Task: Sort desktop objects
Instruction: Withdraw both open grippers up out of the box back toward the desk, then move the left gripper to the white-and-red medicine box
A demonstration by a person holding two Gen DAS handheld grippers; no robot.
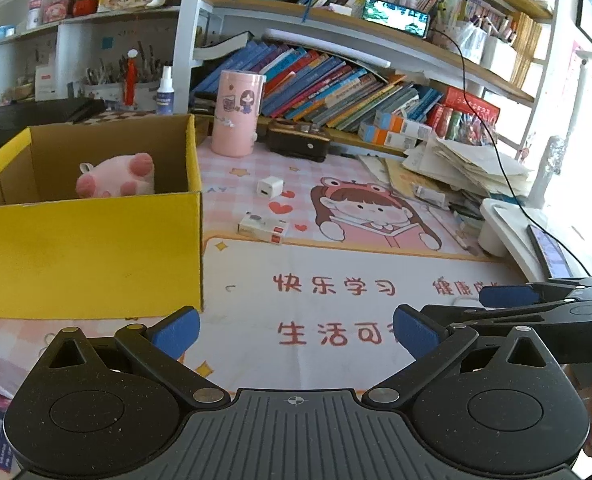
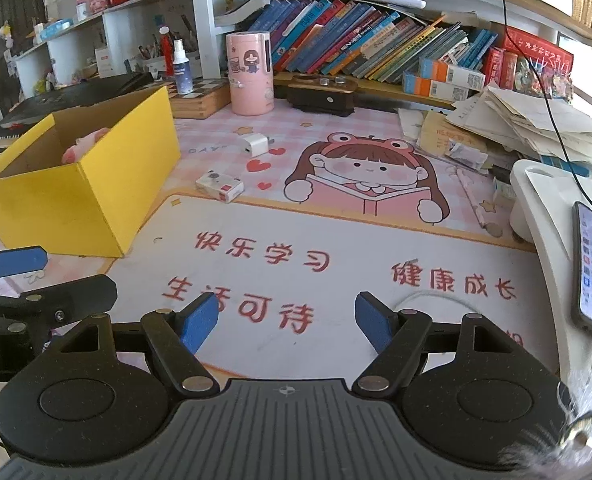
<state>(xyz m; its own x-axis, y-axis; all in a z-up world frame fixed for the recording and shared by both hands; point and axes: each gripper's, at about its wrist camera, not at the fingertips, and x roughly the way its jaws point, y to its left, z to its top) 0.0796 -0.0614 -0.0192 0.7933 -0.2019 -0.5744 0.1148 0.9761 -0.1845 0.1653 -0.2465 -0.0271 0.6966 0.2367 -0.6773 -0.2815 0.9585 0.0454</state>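
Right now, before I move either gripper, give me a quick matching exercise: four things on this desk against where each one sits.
Things:
1. pink plush toy
2. white charger cube
3. small white box
4. pink canister

Places:
A. standing at the back by the leaning books
B. inside the yellow box
C. on the mat by the red hearts, nearer the grippers
D. on the pink checks, behind the hearts

Pairs: 1-B, 2-D, 3-C, 4-A
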